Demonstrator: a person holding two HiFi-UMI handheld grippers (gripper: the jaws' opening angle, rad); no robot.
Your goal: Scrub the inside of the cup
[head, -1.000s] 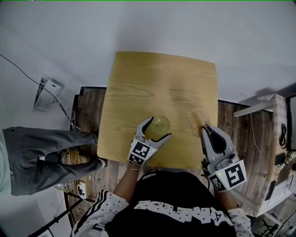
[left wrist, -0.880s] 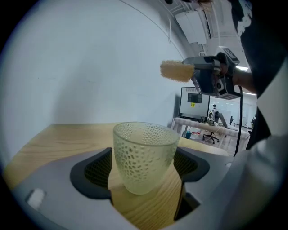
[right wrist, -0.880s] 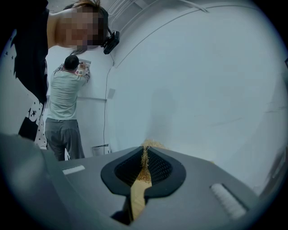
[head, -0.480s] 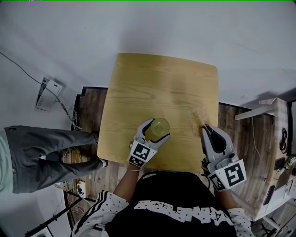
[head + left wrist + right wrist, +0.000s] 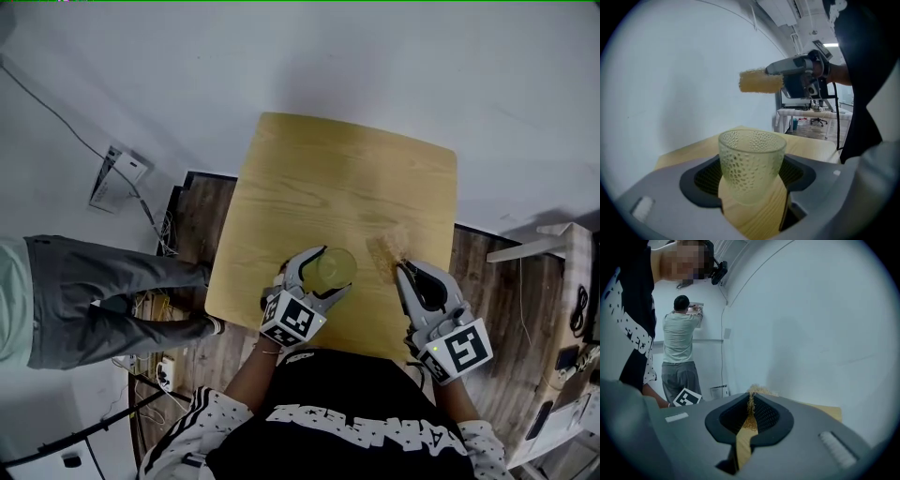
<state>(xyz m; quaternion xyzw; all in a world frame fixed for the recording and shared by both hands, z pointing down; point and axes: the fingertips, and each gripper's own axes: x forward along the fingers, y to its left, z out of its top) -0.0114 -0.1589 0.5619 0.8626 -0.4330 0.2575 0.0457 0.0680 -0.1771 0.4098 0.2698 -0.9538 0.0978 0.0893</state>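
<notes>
Dimpled pale-green glass cup (image 5: 751,154), clamped in left claw (image 5: 750,174); tan fibrous scrubber (image 5: 761,81), pinched in right claw (image 5: 751,416) beside cup; insertion judged next.

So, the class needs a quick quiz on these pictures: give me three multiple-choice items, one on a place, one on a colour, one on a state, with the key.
1. Where is the cup? A on the floor; B between the left gripper's fingers; C on a shelf.
2. What colour is the scrubber? A blue; B red; C tan.
3. How does the cup stand? A upright; B upside down; C on its side.
Key: B, the fingers press on both its sides; C, its fibres look tan; A, its open mouth faces up.
</notes>
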